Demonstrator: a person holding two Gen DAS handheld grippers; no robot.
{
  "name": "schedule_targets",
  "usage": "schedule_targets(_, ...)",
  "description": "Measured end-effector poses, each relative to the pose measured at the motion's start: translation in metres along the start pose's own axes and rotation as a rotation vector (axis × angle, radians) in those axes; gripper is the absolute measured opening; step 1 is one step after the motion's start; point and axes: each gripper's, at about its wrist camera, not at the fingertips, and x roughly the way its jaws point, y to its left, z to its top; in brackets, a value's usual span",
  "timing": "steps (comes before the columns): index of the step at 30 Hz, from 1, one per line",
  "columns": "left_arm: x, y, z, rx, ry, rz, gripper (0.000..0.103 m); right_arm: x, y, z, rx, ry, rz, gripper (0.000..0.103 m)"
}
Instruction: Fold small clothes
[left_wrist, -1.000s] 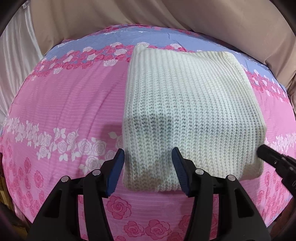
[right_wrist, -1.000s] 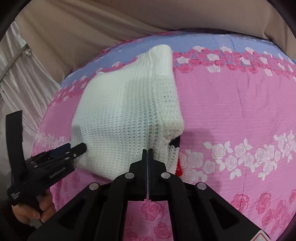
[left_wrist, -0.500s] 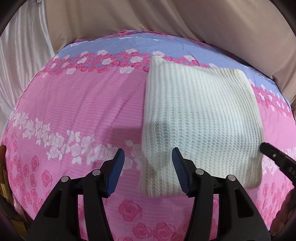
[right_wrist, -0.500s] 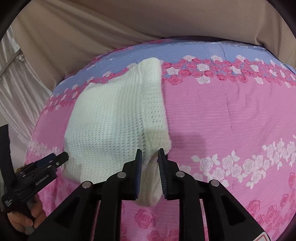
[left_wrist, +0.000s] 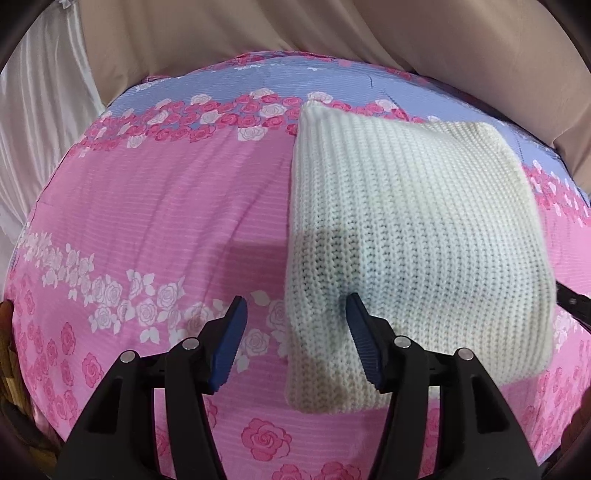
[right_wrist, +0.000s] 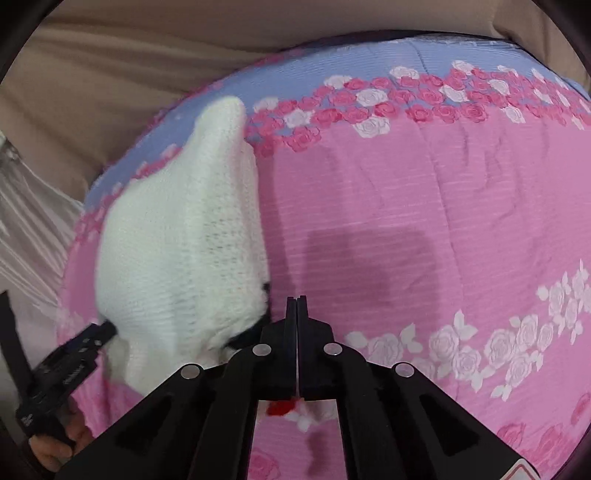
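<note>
A folded cream knit sweater (left_wrist: 413, 236) lies on the pink floral bedspread (left_wrist: 155, 221). My left gripper (left_wrist: 295, 332) is open, its right finger pressing on the sweater's near left part and its left finger over bare bedspread. In the right wrist view the sweater (right_wrist: 177, 251) lies to the left. My right gripper (right_wrist: 296, 306) is shut and empty, just right of the sweater's near right corner. A dark bit and a red patch show by that corner, unclear what. The left gripper's body (right_wrist: 62, 373) shows at the sweater's near left edge.
The bedspread (right_wrist: 424, 229) has a blue band with roses along its far edge. Beige fabric (left_wrist: 295, 26) rises behind the bed, and a pale satin curtain (left_wrist: 40, 110) hangs at the left. The bed's near edge drops off just below both grippers.
My right gripper opened, then shut again empty and shifted right, off the sweater's corner. My left gripper stayed open and slid left, so only its right finger stays on the sweater.
</note>
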Motion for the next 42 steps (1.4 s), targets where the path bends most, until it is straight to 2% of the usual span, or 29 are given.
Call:
schedule_targets(2, -0.008, 0.002, -0.003, -0.001, -0.012, -0.011, 0.055, -0.029, 0.01, -0.01, 0.002, -0.062, 0.046, 0.008)
schedule_targets(4, -0.011, 0.0, -0.009, 0.001, -0.017, -0.006, 0.056, -0.04, 0.025, -0.021, -0.036, -0.073, 0.069, 0.011)
schedule_targets(6, -0.006, -0.002, -0.014, 0.002, -0.003, 0.001, 0.057, -0.03, 0.041, -0.031, -0.104, -0.033, 0.063, 0.011)
schedule_targets(8, 0.002, -0.004, -0.018, 0.006, 0.02, 0.012, 0.057, -0.006, 0.047, -0.038, -0.146, 0.01, 0.015, 0.011)
schedule_targets(9, 0.008, -0.006, -0.02, 0.016, 0.026, 0.021, 0.058, 0.006, 0.045, -0.041, -0.155, 0.028, -0.017, 0.009)
schedule_targets(10, 0.011, -0.007, -0.021, 0.023, 0.027, 0.031, 0.059, 0.019, 0.041, -0.041, -0.165, 0.033, -0.051, 0.0)
schedule_targets(12, 0.01, -0.006, -0.02, 0.026, 0.026, 0.03, 0.06, 0.022, 0.035, -0.036, -0.155, 0.028, -0.027, 0.0)
schedule_targets(14, 0.001, -0.005, -0.019, 0.025, 0.014, 0.024, 0.058, 0.01, 0.035, -0.032, -0.143, 0.034, -0.04, 0.002)
schedule_targets(16, -0.013, -0.006, -0.02, 0.028, -0.003, 0.021, 0.06, -0.011, 0.041, -0.034, -0.146, 0.001, -0.037, 0.009)
schedule_targets(21, -0.045, -0.015, -0.029, 0.052, -0.063, -0.004, 0.066, -0.063, 0.053, -0.06, -0.18, -0.093, -0.077, 0.012)
schedule_targets(24, -0.061, -0.026, -0.037, 0.074, -0.106, 0.002, 0.079, -0.08, 0.054, -0.077, -0.187, -0.129, -0.123, 0.016)
schedule_targets(25, -0.067, -0.029, -0.041, 0.076, -0.128, 0.009, 0.085, -0.083, 0.053, -0.082, -0.183, -0.143, -0.131, 0.02)
schedule_targets(26, -0.07, -0.031, -0.044, 0.074, -0.144, 0.016, 0.087, -0.088, 0.051, -0.087, -0.175, -0.16, -0.143, 0.023)
schedule_targets(28, -0.076, -0.035, -0.051, 0.071, -0.163, 0.018, 0.087, -0.092, 0.048, -0.097, -0.172, -0.177, -0.164, 0.033)
schedule_targets(31, -0.078, -0.039, -0.06, 0.053, -0.159, 0.016, 0.087, -0.096, 0.046, -0.109, -0.167, -0.188, -0.187, 0.036)
schedule_targets(33, -0.08, -0.041, -0.067, 0.047, -0.169, 0.023, 0.087, -0.095, 0.045, -0.115, -0.162, -0.192, -0.202, 0.042)
schedule_targets(42, -0.082, -0.051, -0.088, 0.069, -0.189, 0.06, 0.087, -0.089, 0.056, -0.132, -0.186, -0.191, -0.217, 0.047)
